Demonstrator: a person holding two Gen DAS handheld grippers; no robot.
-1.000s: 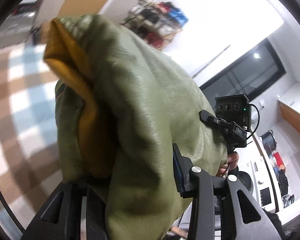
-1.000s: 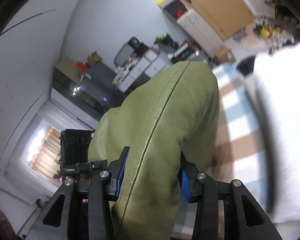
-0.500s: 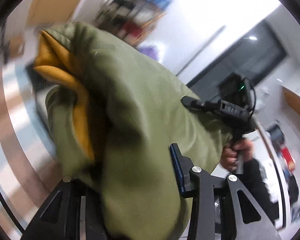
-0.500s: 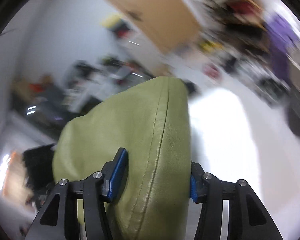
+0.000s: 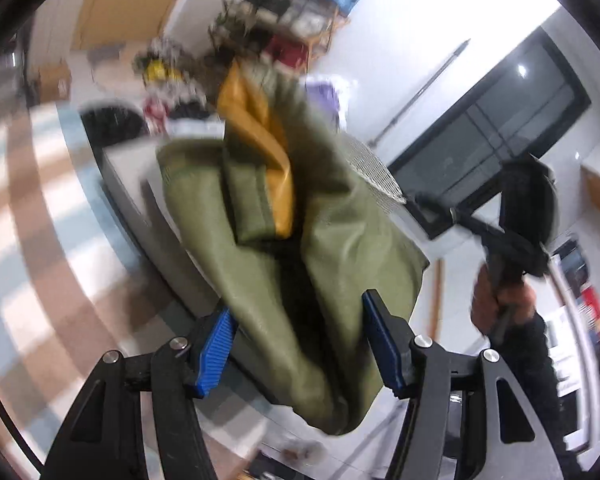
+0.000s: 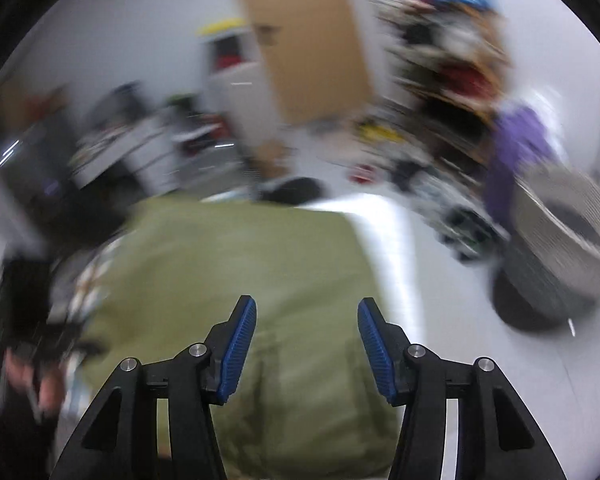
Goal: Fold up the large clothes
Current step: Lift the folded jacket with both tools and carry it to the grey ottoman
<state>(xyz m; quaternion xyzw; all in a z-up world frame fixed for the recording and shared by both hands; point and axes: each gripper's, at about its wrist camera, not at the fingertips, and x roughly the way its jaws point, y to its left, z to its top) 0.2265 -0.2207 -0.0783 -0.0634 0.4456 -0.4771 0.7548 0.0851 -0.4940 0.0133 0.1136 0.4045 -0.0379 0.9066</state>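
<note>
Between the left gripper (image 5: 296,340) pads the green jacket (image 5: 300,248) slips as jaws open; right gripper (image 6: 306,346) gapes empty above it, letting go to lay it down.

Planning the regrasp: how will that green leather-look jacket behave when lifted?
The green jacket likely hangs floppy: it sags in folds between the opening left gripper. Its smooth, sheeny surface looks slippery. Bunched layers with yellow lining suggest some weight.

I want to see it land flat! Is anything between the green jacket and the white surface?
Nothing visible. The green jacket lies beyond the right gripper, whose jaws are empty; the white surface beside it looks bare.
</note>
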